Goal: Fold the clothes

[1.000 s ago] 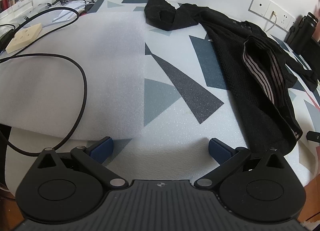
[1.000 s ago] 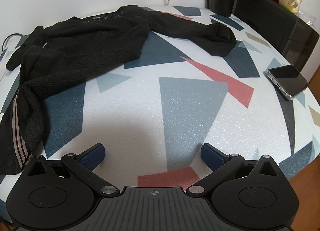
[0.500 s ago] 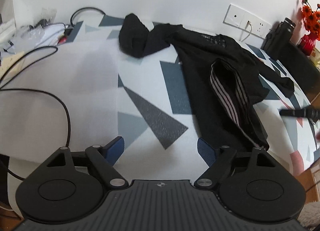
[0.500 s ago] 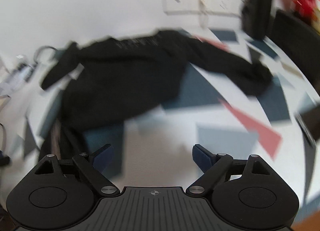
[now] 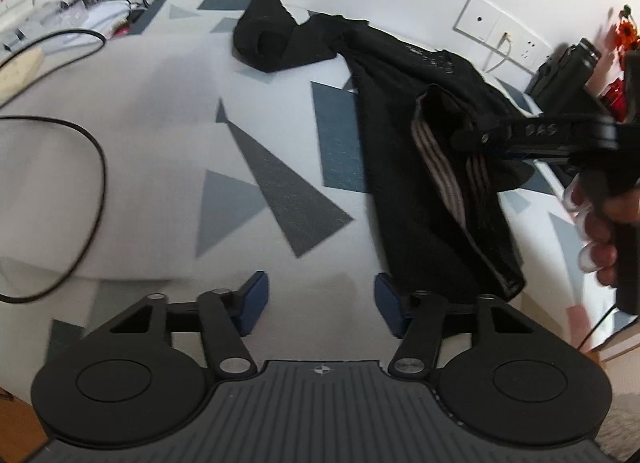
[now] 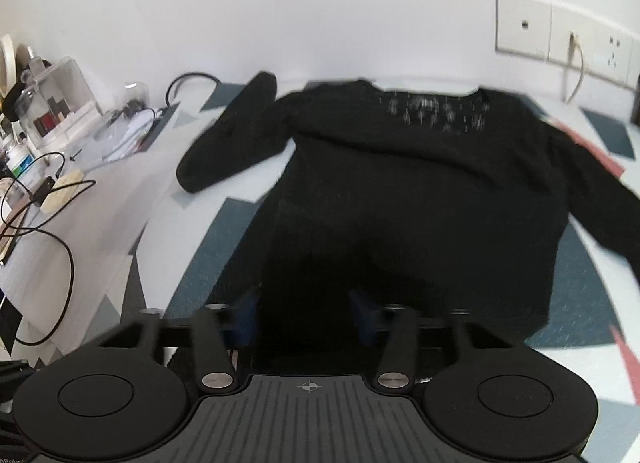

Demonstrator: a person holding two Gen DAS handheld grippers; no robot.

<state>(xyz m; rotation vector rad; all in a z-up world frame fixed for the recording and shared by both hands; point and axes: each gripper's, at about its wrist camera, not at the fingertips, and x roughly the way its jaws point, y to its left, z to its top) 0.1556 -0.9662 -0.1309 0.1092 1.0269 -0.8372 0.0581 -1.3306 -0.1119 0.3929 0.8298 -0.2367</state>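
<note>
Black long-sleeved knit sweater (image 6: pixel 416 191) lies spread on the foam table cover printed with grey, teal and red triangles (image 5: pixel 280 199). In the right wrist view its long axis runs away from the camera: the neckline, with a pale pattern below it, points toward the white wall, and the hem lies nearest the gripper. One sleeve reaches out to the left, its cuff end resting on the cover; the other trails off to the right. In the left wrist view the sweater (image 5: pixel 400 143) runs diagonally from a rolled cuff at the far end down to a turned-over hem showing a striped inner band.

The left gripper (image 5: pixel 318 305) has just been closing; its blue pads stand partly apart over bare cover, with nothing between them, the hem just beside the right pad. The right gripper (image 6: pixel 304 319) has just been closing too; dark fabric shows between its blurred pads, but whether they press on it I cannot tell. A hand (image 5: pixel 600 231) holds that gripper's handle.
</note>
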